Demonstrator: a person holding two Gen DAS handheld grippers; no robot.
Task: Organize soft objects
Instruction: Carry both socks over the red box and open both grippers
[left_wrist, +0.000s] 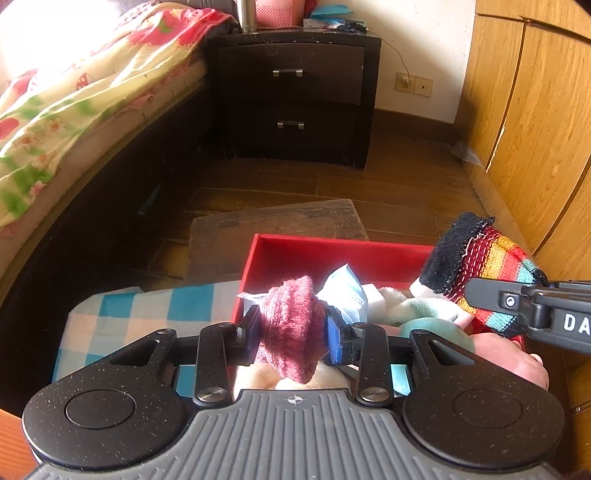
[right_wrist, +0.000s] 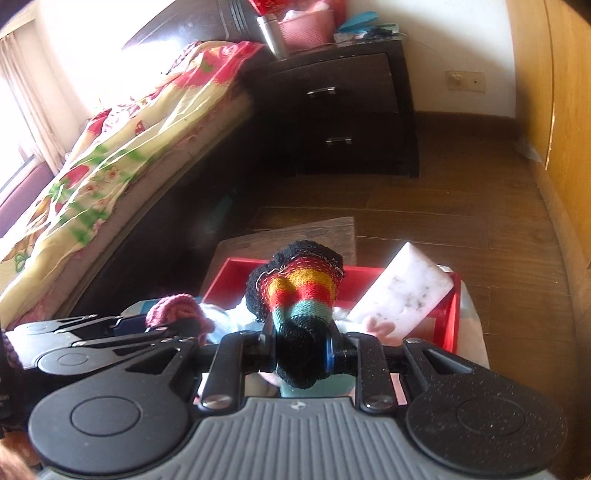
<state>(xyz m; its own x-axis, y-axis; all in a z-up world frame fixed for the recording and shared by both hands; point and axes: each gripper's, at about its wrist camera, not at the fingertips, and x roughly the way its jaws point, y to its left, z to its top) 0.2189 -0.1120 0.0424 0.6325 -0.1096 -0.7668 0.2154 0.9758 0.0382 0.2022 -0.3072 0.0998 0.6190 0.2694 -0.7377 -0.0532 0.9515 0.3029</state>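
Observation:
My left gripper (left_wrist: 291, 328) is shut on a maroon knitted piece (left_wrist: 291, 325), held above the near left corner of a red box (left_wrist: 332, 251). My right gripper (right_wrist: 301, 350) is shut on a rainbow-striped knit with black trim (right_wrist: 303, 291), held over the same red box (right_wrist: 236, 273). In the left wrist view that striped knit (left_wrist: 491, 266) and the right gripper's body (left_wrist: 535, 310) show at the right. The maroon piece (right_wrist: 173, 306) and the left gripper's body (right_wrist: 110, 343) show at the left of the right wrist view. The box holds a blue-white packet (left_wrist: 345, 288), pale plush items (left_wrist: 406, 306) and a white block (right_wrist: 402, 291).
The box rests on a blue-and-white checked cloth (left_wrist: 147, 314) over a low wooden stand (left_wrist: 280, 229). A bed with a floral quilt (left_wrist: 74, 110) runs along the left. A dark nightstand (left_wrist: 295, 96) stands behind, wooden wardrobe doors (left_wrist: 535, 129) at the right, brown floor (left_wrist: 388, 184) between.

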